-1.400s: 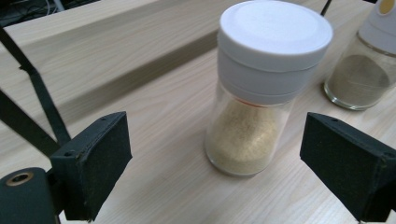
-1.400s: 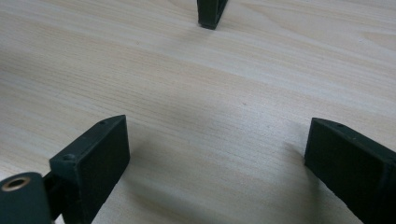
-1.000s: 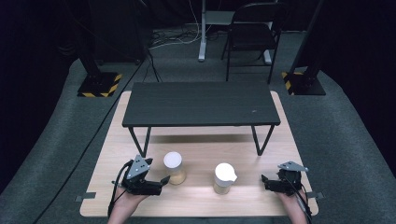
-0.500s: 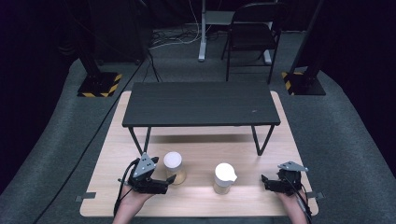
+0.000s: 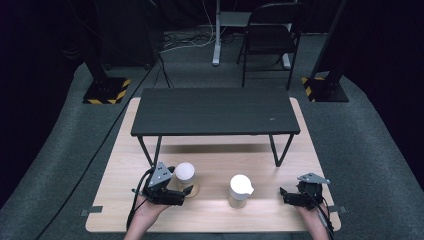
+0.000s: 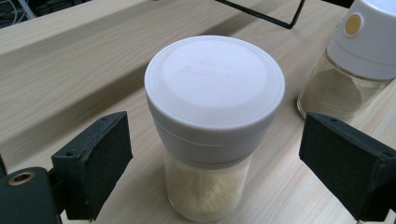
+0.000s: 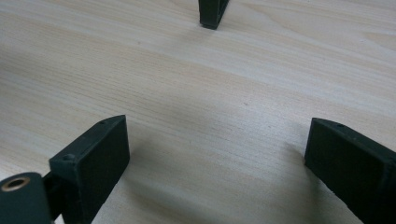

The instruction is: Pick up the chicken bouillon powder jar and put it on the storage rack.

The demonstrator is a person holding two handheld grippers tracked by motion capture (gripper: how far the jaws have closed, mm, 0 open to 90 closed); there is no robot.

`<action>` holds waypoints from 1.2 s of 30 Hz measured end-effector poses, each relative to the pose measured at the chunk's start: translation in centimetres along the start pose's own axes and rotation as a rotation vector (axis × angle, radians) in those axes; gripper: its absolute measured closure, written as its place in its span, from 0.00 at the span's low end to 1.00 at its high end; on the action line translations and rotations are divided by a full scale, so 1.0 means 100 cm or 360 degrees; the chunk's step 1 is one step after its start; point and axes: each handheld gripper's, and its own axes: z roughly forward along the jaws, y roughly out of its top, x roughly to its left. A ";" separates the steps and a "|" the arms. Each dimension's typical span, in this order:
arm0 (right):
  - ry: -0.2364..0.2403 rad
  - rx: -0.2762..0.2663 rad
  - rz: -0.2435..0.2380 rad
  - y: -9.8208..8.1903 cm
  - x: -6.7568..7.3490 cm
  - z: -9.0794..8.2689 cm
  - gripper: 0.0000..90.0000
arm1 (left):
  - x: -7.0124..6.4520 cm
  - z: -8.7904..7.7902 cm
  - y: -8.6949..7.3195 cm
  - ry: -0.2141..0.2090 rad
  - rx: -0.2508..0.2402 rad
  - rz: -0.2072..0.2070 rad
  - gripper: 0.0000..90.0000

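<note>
A glass jar with a flat white lid [image 6: 212, 121] holds pale powder and stands on the wooden board [image 5: 210, 215], left of centre. My left gripper [image 6: 219, 163] is open around it, one pad on each side with a gap to the glass. In the high view the left gripper [image 5: 186, 192] is against the flat-lidded jar [image 5: 185, 176]. A second jar with a white spout lid [image 5: 240, 190] stands to its right, and the spout-lidded jar [image 6: 355, 60] sits past my right jaw. My right gripper [image 5: 286, 196] rests low near the board's right end, and the right gripper [image 7: 219, 163] is open over bare wood.
A low black table [image 5: 215, 111] stands on the far half of the board; one of its legs [image 7: 212, 11] is ahead of my right gripper. Beyond the board are a chair [image 5: 270, 35], two stands with yellow-black bases [image 5: 106, 92], and cables on the floor.
My left gripper has slid a little to the right, bringing its jaws to either side of the flat-lidded jar. The right gripper and both jars have stayed put.
</note>
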 end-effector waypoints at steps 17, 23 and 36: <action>0.0001 0.0000 -0.0002 0.000 0.000 0.000 0.06 | 0.009 0.020 0.000 -0.0070 -0.0025 -0.0054 0.13; 0.0001 0.0000 -0.0002 0.000 0.000 0.000 0.06 | 0.011 0.026 -0.002 -0.0079 -0.0054 -0.0063 0.17; 0.0003 0.0000 -0.0004 0.000 0.000 0.000 0.06 | 0.012 0.041 -0.011 -0.0086 -0.0092 -0.0095 0.31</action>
